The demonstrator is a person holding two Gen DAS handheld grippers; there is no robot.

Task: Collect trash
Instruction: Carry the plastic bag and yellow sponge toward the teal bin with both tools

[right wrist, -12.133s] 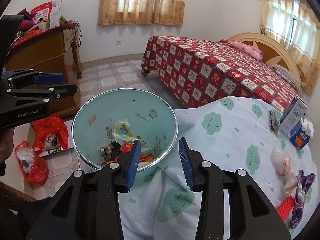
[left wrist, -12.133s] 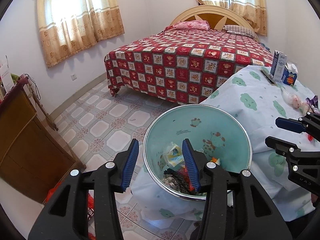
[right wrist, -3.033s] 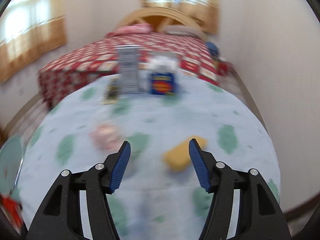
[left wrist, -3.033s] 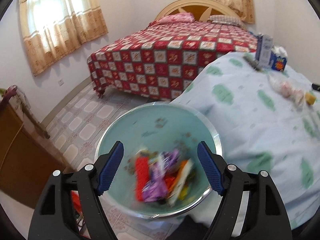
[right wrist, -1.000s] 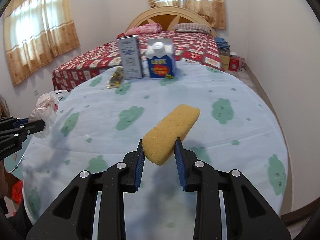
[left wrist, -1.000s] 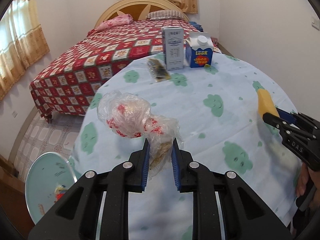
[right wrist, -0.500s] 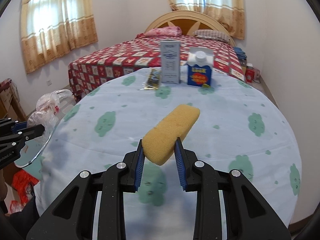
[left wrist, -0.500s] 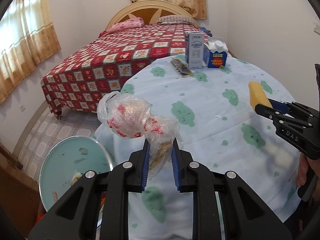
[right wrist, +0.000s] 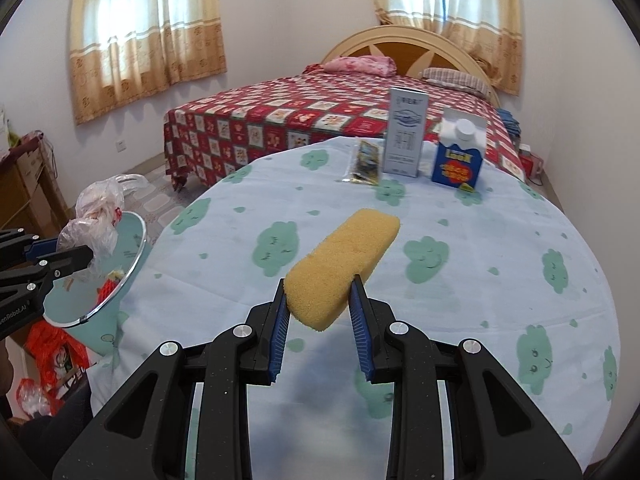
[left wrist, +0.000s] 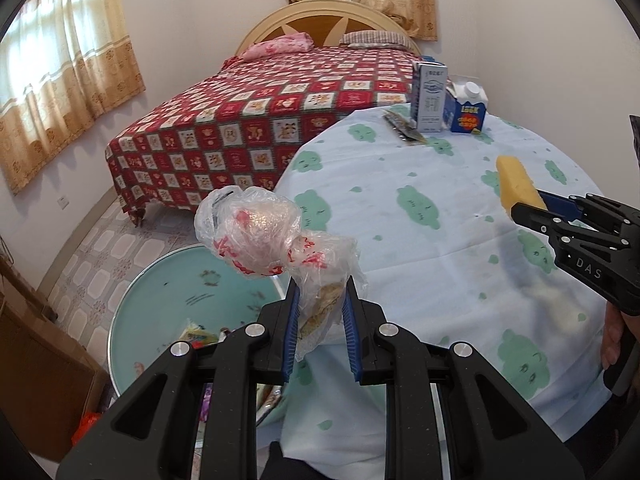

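Observation:
My left gripper (left wrist: 319, 312) is shut on a crumpled clear plastic bag (left wrist: 256, 238) with red print and holds it in the air above the rim of a teal trash bin (left wrist: 160, 280) beside the table. The bin holds several wrappers. My right gripper (right wrist: 319, 312) is shut on a yellow sponge (right wrist: 344, 264) and holds it above the round table (right wrist: 460, 280) with its cloud-print cloth. In the right wrist view the bag (right wrist: 98, 216) and bin (right wrist: 120, 276) are at the left edge. In the left wrist view the sponge (left wrist: 516, 184) is at the right.
A grey carton (right wrist: 406, 136), a blue milk carton (right wrist: 458, 160) and a flat dark packet (right wrist: 364, 164) stand at the table's far edge. A bed with a red quilt (left wrist: 260, 120) is behind. A wooden cabinet (left wrist: 32, 360) and red bags (right wrist: 52, 348) are on the floor at left.
Both grippers have drawn back from the table, still shut on the bag and the sponge. The bag now hangs nearer the bin, which shows larger in the left wrist view.

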